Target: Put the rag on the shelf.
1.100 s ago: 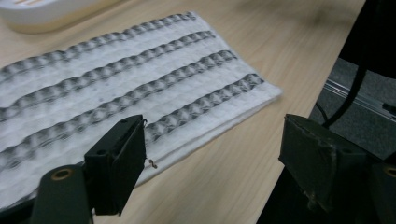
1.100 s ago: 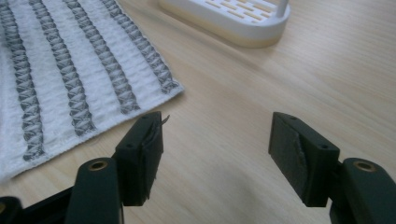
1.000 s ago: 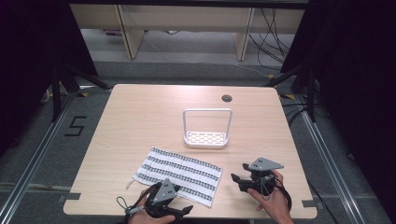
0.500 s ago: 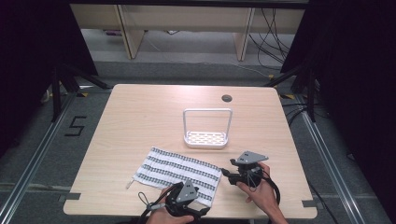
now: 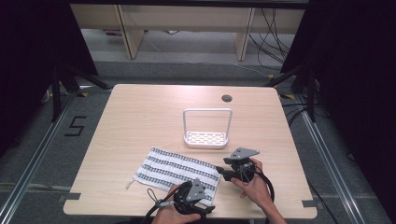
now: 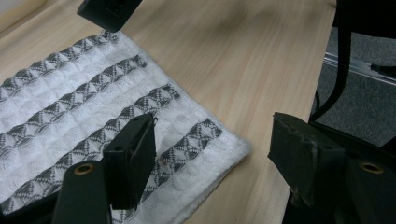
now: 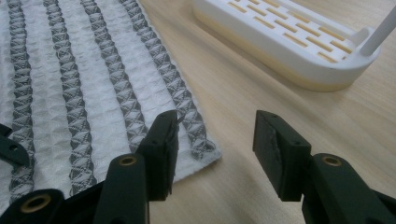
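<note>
A white cloth with grey stripes lies flat on the near part of the wooden table. My left gripper hovers low at the cloth's near right corner. In the left gripper view the gripper is open, its jaws have just been closing, and that corner of the cloth lies between them untouched. My right gripper is at the far right corner. In the right gripper view its jaws have also been closing and stand apart over the edge of the cloth.
A white slotted rack with a tall loop handle stands behind the cloth, close to the right gripper. A round cable hole sits farther back. The table's right edge and the floor rail are near the left gripper.
The left gripper has slid right along the front edge to the cloth's near corner. The right gripper has come left to the far corner. Both pairs of jaws look narrower.
</note>
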Demonstrator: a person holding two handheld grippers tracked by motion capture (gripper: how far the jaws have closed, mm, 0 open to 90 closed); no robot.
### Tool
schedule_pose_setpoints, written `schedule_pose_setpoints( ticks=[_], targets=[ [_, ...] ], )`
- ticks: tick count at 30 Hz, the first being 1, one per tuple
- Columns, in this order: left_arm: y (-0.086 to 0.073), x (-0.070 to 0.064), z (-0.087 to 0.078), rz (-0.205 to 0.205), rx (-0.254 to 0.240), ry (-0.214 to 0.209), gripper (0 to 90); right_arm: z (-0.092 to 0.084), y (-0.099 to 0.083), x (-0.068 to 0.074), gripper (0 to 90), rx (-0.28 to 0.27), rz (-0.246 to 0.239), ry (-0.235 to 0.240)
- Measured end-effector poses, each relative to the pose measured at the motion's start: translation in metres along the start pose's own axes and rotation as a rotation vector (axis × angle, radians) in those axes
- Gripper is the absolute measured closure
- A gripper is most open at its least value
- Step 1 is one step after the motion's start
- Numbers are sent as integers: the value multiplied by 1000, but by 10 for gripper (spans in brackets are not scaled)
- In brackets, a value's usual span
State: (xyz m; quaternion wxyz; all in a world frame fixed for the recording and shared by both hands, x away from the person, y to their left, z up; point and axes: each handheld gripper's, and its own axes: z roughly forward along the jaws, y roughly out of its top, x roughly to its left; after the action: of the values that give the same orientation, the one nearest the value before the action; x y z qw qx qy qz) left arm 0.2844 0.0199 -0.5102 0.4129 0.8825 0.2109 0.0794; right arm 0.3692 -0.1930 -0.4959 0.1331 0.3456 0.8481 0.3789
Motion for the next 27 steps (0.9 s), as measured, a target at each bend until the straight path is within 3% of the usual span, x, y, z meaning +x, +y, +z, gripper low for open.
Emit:
schedule_pose_setpoints(
  ticks=[1, 4, 5, 11, 20, 25, 27],
  targets=[
    [0, 0, 0, 0, 0, 0, 327, 1, 0, 0, 519, 4, 16, -1],
    [3, 1, 3, 33, 32, -2, 374, 3, 2, -2, 521, 1, 3, -5],
    [3, 1, 3, 33, 34, 6, 389, 3, 2, -1, 521, 2, 24, -4],
    [3, 4, 2, 50, 53, 7, 506, 5, 3, -3, 523, 5, 15, 3],
    [0, 7, 2, 77, 62, 2, 762, 8, 3, -2, 543, 23, 10, 0],
    [1, 10, 2, 88, 69, 3, 814, 15, 2, -3, 584, 26, 19, -5],
    [1, 10, 2, 90, 69, 3, 821, 16, 2, -5, 600, 59, 9, 8]
  ],
)
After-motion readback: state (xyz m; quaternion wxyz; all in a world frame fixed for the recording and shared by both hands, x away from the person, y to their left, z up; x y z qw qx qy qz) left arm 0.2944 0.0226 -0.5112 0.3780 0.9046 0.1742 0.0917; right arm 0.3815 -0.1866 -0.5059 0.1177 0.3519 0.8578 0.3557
